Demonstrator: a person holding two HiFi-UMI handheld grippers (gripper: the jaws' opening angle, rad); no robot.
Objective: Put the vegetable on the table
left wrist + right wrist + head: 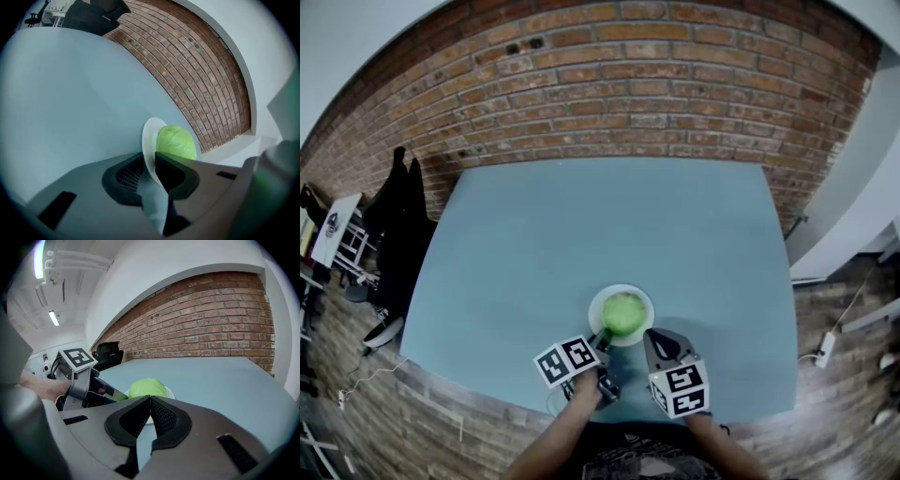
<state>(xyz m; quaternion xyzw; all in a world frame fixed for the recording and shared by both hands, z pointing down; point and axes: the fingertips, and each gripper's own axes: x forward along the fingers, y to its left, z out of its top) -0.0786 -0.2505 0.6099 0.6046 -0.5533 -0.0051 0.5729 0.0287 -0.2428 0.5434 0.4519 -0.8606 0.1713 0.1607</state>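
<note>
A round green cabbage (624, 313) sits on a small white plate (643, 292) near the front edge of the blue-grey table (581, 225). My left gripper (602, 337) is at the plate's near-left rim. In the left gripper view the plate (149, 136) stands on edge between the parted jaws of that gripper (149, 157), with a gap at the left pad, and the cabbage (177, 143) lies just beyond. My right gripper (652, 336) hovers at the plate's near-right side. In its own view the right gripper (150, 399) is shut and empty, facing the cabbage (146, 387) and the left gripper (112, 393).
A brick wall (628, 84) runs behind the table's far edge. A black chair with dark clothing (398, 225) stands off the left side. Cables and a power strip (825, 349) lie on the floor to the right. The table's front edge (487, 386) is just under my hands.
</note>
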